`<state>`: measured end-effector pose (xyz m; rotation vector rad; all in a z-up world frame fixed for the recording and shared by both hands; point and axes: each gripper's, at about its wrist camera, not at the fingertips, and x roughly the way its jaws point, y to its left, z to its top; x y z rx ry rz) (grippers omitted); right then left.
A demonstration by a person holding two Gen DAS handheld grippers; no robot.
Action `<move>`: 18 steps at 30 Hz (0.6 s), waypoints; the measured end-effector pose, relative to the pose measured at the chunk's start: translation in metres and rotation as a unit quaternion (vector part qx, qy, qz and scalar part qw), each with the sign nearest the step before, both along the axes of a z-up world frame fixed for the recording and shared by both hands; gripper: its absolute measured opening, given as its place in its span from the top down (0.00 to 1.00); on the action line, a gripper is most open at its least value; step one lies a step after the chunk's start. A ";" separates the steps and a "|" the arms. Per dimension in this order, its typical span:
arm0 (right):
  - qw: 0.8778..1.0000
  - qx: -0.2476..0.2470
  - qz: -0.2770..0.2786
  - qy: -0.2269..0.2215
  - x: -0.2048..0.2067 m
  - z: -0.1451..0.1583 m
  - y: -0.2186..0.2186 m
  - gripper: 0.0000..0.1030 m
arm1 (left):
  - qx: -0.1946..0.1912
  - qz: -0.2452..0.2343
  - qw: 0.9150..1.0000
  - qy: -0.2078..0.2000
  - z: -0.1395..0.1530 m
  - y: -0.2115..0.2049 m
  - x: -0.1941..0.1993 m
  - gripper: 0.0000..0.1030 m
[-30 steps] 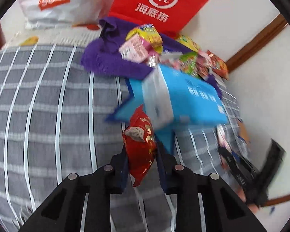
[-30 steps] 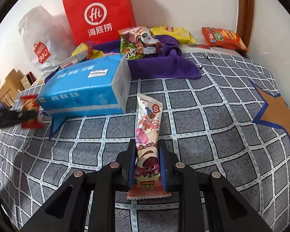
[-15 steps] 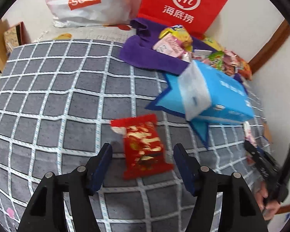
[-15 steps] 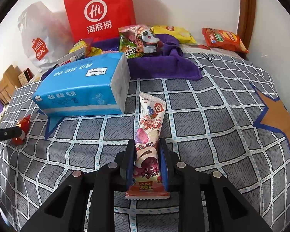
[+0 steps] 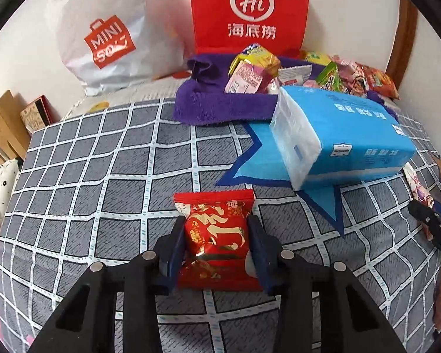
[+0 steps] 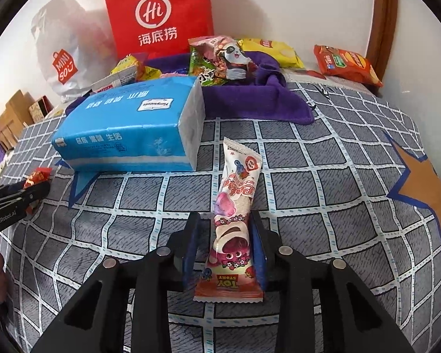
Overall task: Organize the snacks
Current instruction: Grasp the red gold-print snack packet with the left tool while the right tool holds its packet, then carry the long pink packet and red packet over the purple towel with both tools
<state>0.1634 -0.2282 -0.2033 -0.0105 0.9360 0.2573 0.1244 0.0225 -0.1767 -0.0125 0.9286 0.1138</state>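
Observation:
A red snack packet point(image 5: 216, 236) lies flat on the grey checked bedspread point(image 5: 103, 176). My left gripper point(image 5: 216, 226) straddles it, jaws partly closed and touching its two sides. A pink Toy Story snack bar point(image 6: 235, 217) lies on the bedspread point(image 6: 323, 176) between the jaws of my right gripper point(image 6: 225, 223), which stand slightly apart from its sides. More snacks point(image 5: 255, 70) are piled on a purple towel point(image 5: 217, 103) at the back; the pile also shows in the right wrist view point(image 6: 220, 58).
A blue tissue pack point(image 5: 338, 138) lies in the middle, also visible in the right wrist view point(image 6: 132, 126). A red paper bag point(image 5: 250, 11) and a white Miniso bag point(image 5: 111, 35) stand against the wall. An orange chip bag point(image 6: 347, 64) lies at the far right.
The left gripper let the red packet down on the bedspread, opened wide, then narrowed around it again. The right gripper's jaws have loosened around the pink bar.

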 end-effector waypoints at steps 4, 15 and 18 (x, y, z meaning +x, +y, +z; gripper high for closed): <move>1.000 -0.005 0.004 -0.001 -0.001 -0.001 0.002 0.62 | -0.012 0.002 1.000 -0.003 -0.001 0.003 -0.001 0.61; 1.000 -0.002 0.006 -0.001 0.000 -0.001 0.002 0.59 | -0.015 0.001 1.000 -0.001 -0.001 0.003 0.000 0.61; 1.000 -0.001 0.009 -0.001 0.000 -0.001 0.002 0.59 | -0.016 0.001 1.000 -0.001 -0.001 0.002 0.000 0.61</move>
